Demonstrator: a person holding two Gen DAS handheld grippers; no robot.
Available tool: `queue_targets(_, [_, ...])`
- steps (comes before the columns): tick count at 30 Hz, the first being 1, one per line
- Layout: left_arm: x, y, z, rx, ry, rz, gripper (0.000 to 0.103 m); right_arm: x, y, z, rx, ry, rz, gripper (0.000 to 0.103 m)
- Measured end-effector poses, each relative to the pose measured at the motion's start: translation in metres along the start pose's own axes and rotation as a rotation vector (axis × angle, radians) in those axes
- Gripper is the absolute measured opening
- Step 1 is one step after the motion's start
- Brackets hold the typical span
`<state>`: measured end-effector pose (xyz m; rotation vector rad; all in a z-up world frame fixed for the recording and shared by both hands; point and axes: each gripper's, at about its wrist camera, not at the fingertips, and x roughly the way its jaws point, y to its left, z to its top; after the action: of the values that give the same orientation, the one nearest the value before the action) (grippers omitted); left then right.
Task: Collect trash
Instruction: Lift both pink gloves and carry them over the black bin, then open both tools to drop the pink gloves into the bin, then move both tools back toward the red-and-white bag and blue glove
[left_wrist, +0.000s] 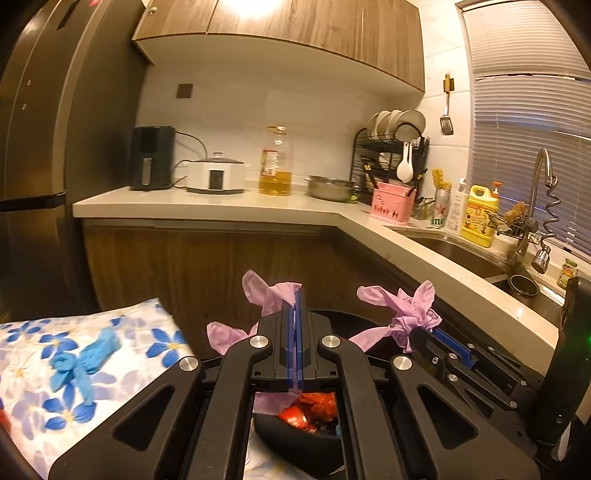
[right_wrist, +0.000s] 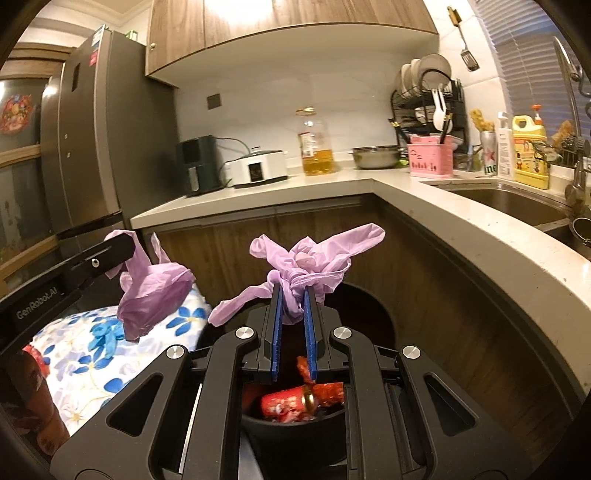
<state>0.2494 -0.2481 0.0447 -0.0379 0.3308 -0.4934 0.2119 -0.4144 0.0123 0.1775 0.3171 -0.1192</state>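
L gripper (left_wrist: 295, 306): jaws pinched fully together on a thin flap of the purple bag (left_wrist: 269, 291), centre of left wrist view. Same gripper seen upper left in right wrist view, holding that bag edge.
R gripper (right_wrist: 293, 306): jaws partly closed, clamped round the knotted bunch of bag plastic, centre of right wrist view; loose ends fan out above the fingers.
Why held so: looks like each side of the bag mouth is gripped separately, prob to pull the liner up/shut w/o spilling.
Trash (right_wrist: 295, 400): red wrappers + a can-like item, lower centre, inside the black bin (right_wrist: 295, 428) directly under both grippers.
Bag vs bin: bag seems to line the bin; can't tell how far it's lifted.
Other: blue glove (left_wrist: 79, 356) on floral cloth (left_wrist: 29, 369), lower left, apart from bin, maybe trash not yet collected.
Backdrop: counter (left_wrist: 221, 206) across mid frame, sink (right_wrist: 509, 201) at right.
Stage: judged near the end, bag being tied/closed.
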Motion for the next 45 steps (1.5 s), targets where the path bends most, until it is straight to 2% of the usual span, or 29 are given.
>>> queue_targets(7, [0.029,-0.006,-0.004,-0.013,0.028,-0.052,0.0,0.015,-0.011,-0.002,0.005,0.021,-0.003,0.011])
queue_targets(18, [0.054,-0.009,-0.016,-0.007,0.083,-0.068,0.001,0.032,-0.016,-0.003,0.01,0.053,-0.003,0.013])
queue_targets(21, [0.056,-0.009,-0.019,-0.002,0.093,-0.056,0.001,0.033,-0.017,-0.005,0.013,0.06,-0.011,0.015])
queue_targets(23, [0.057,-0.008,-0.02,-0.004,0.101,-0.055,0.003,0.035,-0.017,-0.005,0.017,0.065,-0.013,0.02])
queue_targets(25, [0.056,-0.007,-0.021,-0.003,0.109,-0.06,0.015,0.036,-0.017,-0.006,0.018,0.068,-0.018,0.025])
queue_targets(26, [0.056,-0.008,-0.022,-0.001,0.11,-0.06,0.026,0.036,-0.018,-0.006,0.02,0.07,-0.017,0.028])
queue_targets(27, [0.055,-0.007,-0.022,0.0,0.108,-0.059,0.032,0.036,-0.018,-0.006,0.022,0.071,-0.018,0.029])
queue_targets(29, [0.055,-0.006,-0.022,-0.006,0.11,-0.059,0.039,0.035,-0.019,-0.008,0.024,0.069,-0.024,0.037])
queue_targets(32, [0.055,-0.006,-0.023,-0.007,0.117,-0.053,0.042,0.032,-0.021,-0.008,0.029,0.063,-0.036,0.041])
queue_targets(36, [0.051,0.0,-0.025,-0.021,0.116,-0.025,0.053,0.028,-0.023,-0.007,0.034,0.058,-0.049,0.046])
queue_targets(37, [0.049,0.002,-0.026,-0.029,0.115,-0.014,0.056,0.026,-0.023,-0.007,0.034,0.056,-0.052,0.048])
queue_targets(39, [0.043,0.005,-0.028,-0.033,0.102,0.018,0.069,0.024,-0.021,-0.008,0.028,0.053,-0.057,0.052])
queue_targets(45, [0.023,0.016,-0.036,-0.037,0.084,0.123,0.084,0.016,-0.014,-0.012,0.018,0.041,-0.069,0.066])
